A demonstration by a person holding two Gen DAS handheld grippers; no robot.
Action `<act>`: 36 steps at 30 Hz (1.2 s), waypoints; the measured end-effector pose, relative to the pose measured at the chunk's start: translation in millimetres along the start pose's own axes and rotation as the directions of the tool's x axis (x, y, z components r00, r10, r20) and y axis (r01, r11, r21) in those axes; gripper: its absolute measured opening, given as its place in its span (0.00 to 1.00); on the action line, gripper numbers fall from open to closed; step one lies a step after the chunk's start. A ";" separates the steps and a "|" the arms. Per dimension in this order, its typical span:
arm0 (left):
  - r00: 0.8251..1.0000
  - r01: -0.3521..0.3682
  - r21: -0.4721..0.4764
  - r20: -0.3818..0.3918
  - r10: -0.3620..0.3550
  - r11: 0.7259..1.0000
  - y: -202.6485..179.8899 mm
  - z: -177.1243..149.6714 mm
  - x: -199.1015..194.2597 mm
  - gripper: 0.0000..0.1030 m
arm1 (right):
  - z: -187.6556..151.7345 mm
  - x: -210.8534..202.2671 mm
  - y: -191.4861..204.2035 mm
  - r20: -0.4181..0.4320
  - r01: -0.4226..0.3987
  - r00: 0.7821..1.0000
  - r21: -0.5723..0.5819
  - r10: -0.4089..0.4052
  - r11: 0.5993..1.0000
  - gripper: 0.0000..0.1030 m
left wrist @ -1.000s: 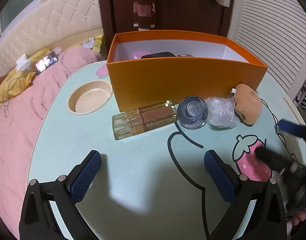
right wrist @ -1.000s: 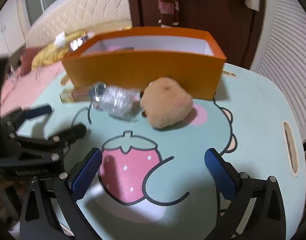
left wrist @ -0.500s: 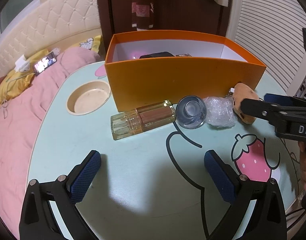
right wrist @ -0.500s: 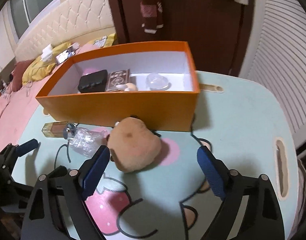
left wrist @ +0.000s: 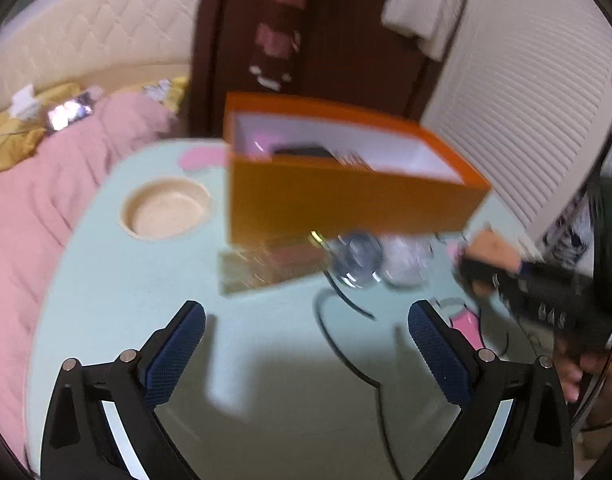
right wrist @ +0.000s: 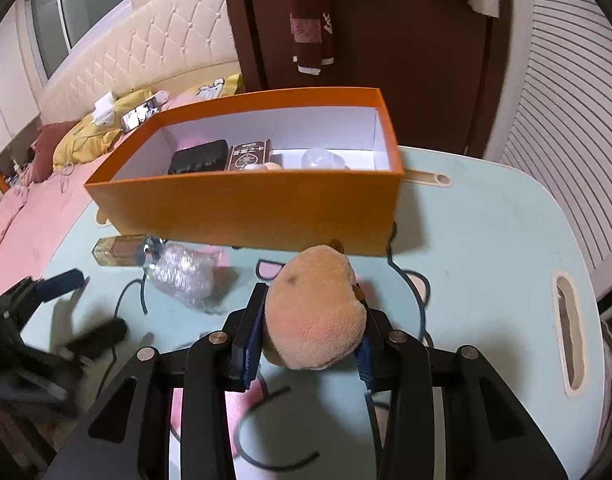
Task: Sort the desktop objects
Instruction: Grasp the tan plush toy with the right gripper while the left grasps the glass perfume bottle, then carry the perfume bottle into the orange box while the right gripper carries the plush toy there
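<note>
My right gripper (right wrist: 310, 344) is shut on a tan plush toy (right wrist: 316, 308) and holds it just above the mint table, in front of the orange box (right wrist: 246, 204). The box holds a black case (right wrist: 200, 157), a dark card box (right wrist: 248, 156) and a clear item (right wrist: 322, 159). A perfume bottle (left wrist: 274, 262), a round glass piece (left wrist: 356, 260) and crumpled clear wrap (left wrist: 406, 262) lie in front of the box. My left gripper (left wrist: 306, 356) is open and empty over the table's near part. The right gripper also shows in the left wrist view (left wrist: 502, 276), holding the plush.
A round cup recess (left wrist: 166, 208) is sunk in the table left of the box. A slot handle (right wrist: 568, 340) cuts the table's right edge. A pink blanket and bed (left wrist: 34, 200) lie to the left, a door and slatted wall behind.
My right gripper has closed on the plush toy and lifted it slightly. My left gripper has tilted and shifted, blurring its view; it stays open.
</note>
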State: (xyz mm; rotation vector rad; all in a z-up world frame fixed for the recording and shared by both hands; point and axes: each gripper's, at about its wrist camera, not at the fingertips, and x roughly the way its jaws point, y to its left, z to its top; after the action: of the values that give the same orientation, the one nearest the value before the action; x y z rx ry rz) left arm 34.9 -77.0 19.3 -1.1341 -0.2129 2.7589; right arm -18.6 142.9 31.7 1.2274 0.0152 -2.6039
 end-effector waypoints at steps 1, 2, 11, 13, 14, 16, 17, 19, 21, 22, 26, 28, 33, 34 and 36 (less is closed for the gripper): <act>1.000 -0.023 0.013 0.005 0.023 1.000 3.0 3.9 -1.3 0.95 | -2.6 -1.3 -1.7 0.001 -0.005 1.000 0.004 0.005 1.000 0.39; 0.999 -0.046 0.035 0.008 0.045 0.998 5.7 8.5 -1.4 0.92 | -4.8 -1.9 -3.4 0.002 -0.011 1.000 0.010 0.011 1.000 0.39; 0.997 -0.017 0.159 -0.076 0.029 0.987 13.1 43.7 29.1 0.82 | -12.3 1.9 -13.2 0.020 -0.057 0.998 0.041 0.056 0.998 0.39; 0.994 0.010 0.186 -0.110 0.011 0.982 11.4 45.3 36.4 0.78 | -13.3 1.8 -15.6 0.022 -0.068 0.997 0.047 0.067 0.997 0.39; 0.991 0.031 0.192 -0.132 -0.006 0.981 10.0 44.0 40.0 0.75 | -13.9 1.7 -16.7 0.023 -0.072 0.997 0.050 0.071 0.996 0.39; 0.985 0.059 0.196 -0.170 -0.025 0.979 6.2 39.3 43.3 0.57 | -15.6 1.5 -18.4 0.024 -0.076 0.997 0.054 0.074 0.996 0.39; 0.983 0.065 0.203 -0.179 -0.028 0.977 4.0 37.0 43.5 0.54 | -16.4 1.6 -18.6 0.025 -0.076 0.997 0.055 0.075 0.996 0.39; 0.985 0.054 0.225 -0.170 -0.016 0.973 -1.2 31.7 38.2 0.40 | -16.9 2.4 -19.3 0.025 -0.079 0.997 0.058 0.077 0.995 0.39; 0.986 0.061 0.216 -0.165 -0.025 0.974 -3.9 28.3 34.5 0.36 | -17.2 3.0 -19.1 0.026 -0.079 0.997 0.057 0.078 0.995 0.39; 0.986 0.065 0.209 -0.161 -0.031 0.976 -4.8 27.1 33.4 0.34 | -17.4 3.2 -18.8 0.027 -0.079 0.997 0.056 0.077 0.995 0.39; 0.986 0.070 0.206 -0.162 -0.037 0.976 -13.3 23.0 29.1 0.21 | -18.2 4.2 -17.8 0.030 -0.077 0.997 0.053 0.076 0.996 0.39; 0.984 0.096 0.203 -0.165 -0.063 0.974 -18.5 18.3 23.4 0.15 | -18.6 4.5 -17.3 0.030 -0.076 0.997 0.052 0.074 0.996 0.39; 0.982 0.114 0.181 -0.169 -0.083 0.977 -18.4 10.3 16.5 0.15 | -18.0 1.3 -17.9 0.037 -0.087 0.996 0.066 0.085 0.994 0.39; 0.982 0.113 0.174 -0.170 -0.083 0.978 -17.3 9.6 15.3 0.15 | -17.6 0.8 -17.4 0.037 -0.087 0.996 0.065 0.085 0.994 0.39; 0.984 0.099 0.174 -0.161 -0.071 0.980 -15.6 8.8 11.3 0.15 | -16.9 -0.4 -16.7 0.039 -0.087 0.996 0.063 0.084 0.994 0.39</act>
State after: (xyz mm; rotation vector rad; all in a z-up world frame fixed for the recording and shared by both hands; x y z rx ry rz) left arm 22.1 -60.1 20.7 -1.2505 0.0083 2.5415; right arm -9.6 161.1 19.5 1.1746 -0.1268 -2.5706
